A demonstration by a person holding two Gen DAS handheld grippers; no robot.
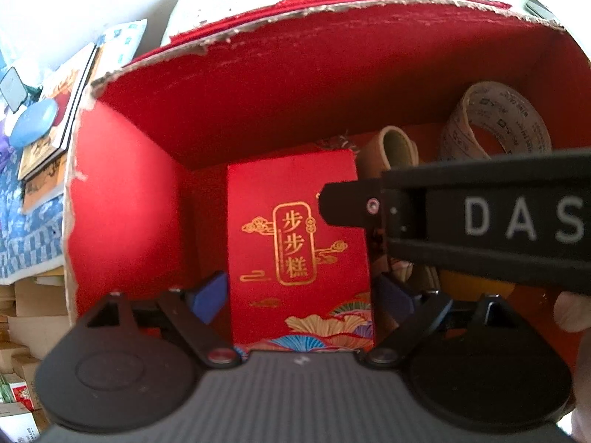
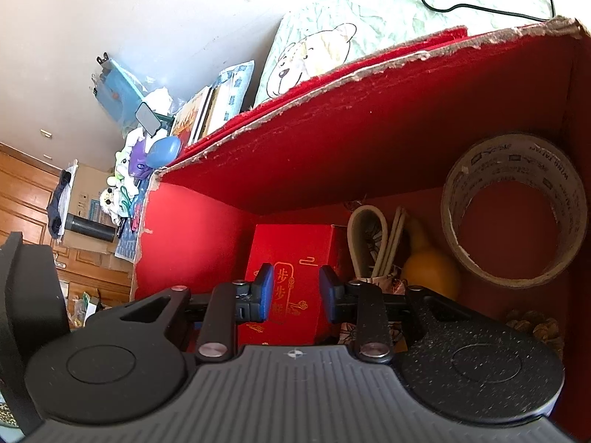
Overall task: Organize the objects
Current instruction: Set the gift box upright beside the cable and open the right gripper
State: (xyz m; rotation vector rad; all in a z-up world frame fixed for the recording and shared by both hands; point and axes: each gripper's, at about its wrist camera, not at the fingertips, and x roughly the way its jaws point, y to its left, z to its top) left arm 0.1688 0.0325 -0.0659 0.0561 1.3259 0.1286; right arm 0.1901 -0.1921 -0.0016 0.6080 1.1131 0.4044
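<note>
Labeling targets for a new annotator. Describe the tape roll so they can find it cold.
Look inside the big red box, at its right end. The tape roll leans against the wall there, right of the yellow gourd. It is the only wide, pale ring with printed lettering and an open centre.

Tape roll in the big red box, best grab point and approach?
Take the tape roll by its upper rim, one finger inside the open core and one outside the band, coming down from above. It stands on edge, leaning against the right wall of the red box, so the hole faces out and the top arc is clear; the gourd crowds its lower left.
</note>
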